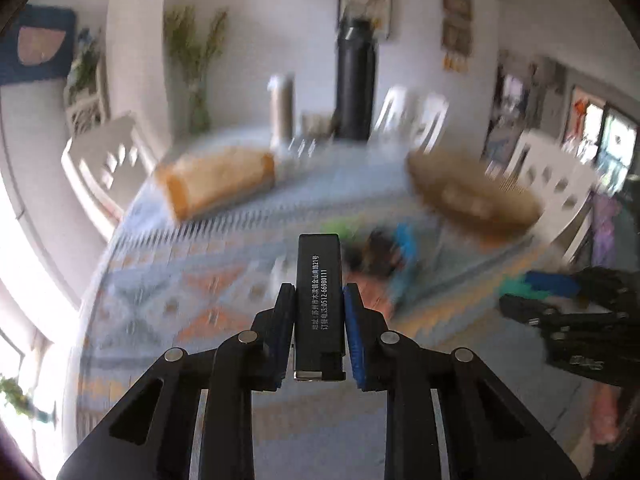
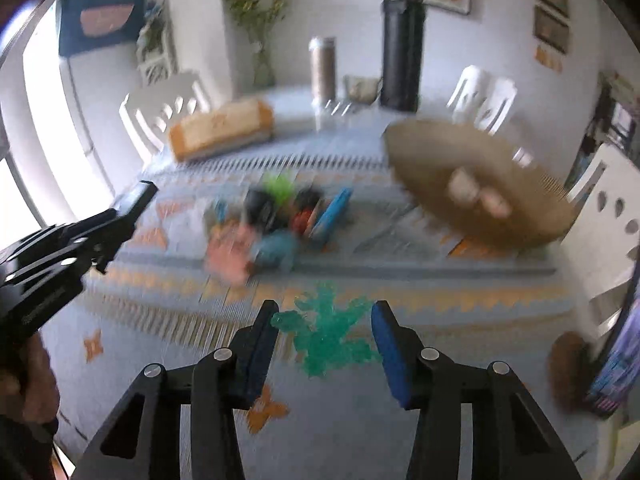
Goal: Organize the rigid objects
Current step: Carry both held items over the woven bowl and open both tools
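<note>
My left gripper (image 1: 319, 292) is shut on a slim black rectangular case (image 1: 319, 280) with white print, held upright above the patterned tablecloth (image 1: 180, 288). In the right wrist view this left gripper (image 2: 134, 204) comes in from the left with the black case (image 2: 138, 196) at its tip. A translucent green lizard-shaped toy (image 2: 326, 328) spans the gap between the blue pads of my right gripper (image 2: 324, 314), which is shut on it. In the left wrist view the right gripper (image 1: 518, 294) shows at the right with the green toy (image 1: 518, 286). A blurred pile of small coloured objects (image 2: 280, 220) lies mid-table.
A round woven basket (image 2: 500, 208) with pale items inside sits at the right. A yellow box (image 2: 220, 128), a steel tumbler (image 2: 322, 66) and a tall black bottle (image 2: 402, 44) stand at the far side. White chairs (image 2: 160, 112) surround the table. A hand (image 2: 24, 380) grips the left tool.
</note>
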`<state>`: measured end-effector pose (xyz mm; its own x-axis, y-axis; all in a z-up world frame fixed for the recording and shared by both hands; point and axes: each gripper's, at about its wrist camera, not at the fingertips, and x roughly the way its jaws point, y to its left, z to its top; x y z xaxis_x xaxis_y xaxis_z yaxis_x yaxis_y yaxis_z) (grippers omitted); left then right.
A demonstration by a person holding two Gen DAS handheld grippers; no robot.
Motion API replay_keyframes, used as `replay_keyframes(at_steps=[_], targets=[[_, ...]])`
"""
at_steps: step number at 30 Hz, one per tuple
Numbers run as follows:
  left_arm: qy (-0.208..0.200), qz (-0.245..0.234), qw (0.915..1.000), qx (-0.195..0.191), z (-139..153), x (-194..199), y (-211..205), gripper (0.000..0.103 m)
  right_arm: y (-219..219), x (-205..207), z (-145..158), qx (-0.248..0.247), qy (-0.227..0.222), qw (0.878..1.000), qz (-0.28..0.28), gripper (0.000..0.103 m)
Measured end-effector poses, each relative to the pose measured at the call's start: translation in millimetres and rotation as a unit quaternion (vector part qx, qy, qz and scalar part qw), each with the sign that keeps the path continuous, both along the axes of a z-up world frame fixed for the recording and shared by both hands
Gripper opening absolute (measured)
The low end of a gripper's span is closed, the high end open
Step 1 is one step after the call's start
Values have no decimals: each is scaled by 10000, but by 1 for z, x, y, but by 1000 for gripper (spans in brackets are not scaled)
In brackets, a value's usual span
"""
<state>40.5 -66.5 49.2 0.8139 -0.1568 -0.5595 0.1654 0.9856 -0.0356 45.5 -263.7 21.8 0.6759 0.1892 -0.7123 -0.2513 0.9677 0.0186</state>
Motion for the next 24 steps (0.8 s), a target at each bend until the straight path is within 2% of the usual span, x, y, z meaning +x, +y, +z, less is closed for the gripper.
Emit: replay_keyframes(at_steps=[5,8,11,16,18,20,24], targets=[[-631,-409,9963,-415,58,24,-39,21,-33,21,64,110,-749,9951,-636,47],[-748,-558,9939,-590,72,51,-67,21,-55,35,88,227,-1037,9876,-1157,47],[-693,-748,9921,-737,72,81,-95,21,-73,52,93,140,-1174,9789,-1666,47],[-264,-877,9937,-650,45,128,-138,21,-106,90,68,435,-712,9742,-2099,47],[-128,-962,9938,-537,32,133,-151,21,-116,103,56,431,-402,9724,-2259,47],[36,-1065,9933,-447,20,140,-163,21,-129,117,43,684,-19,9708,-2300,47],[314,-1225,9916,-267,5,144,-177,22,-146,128,29,899,321,9653,-2431,50]])
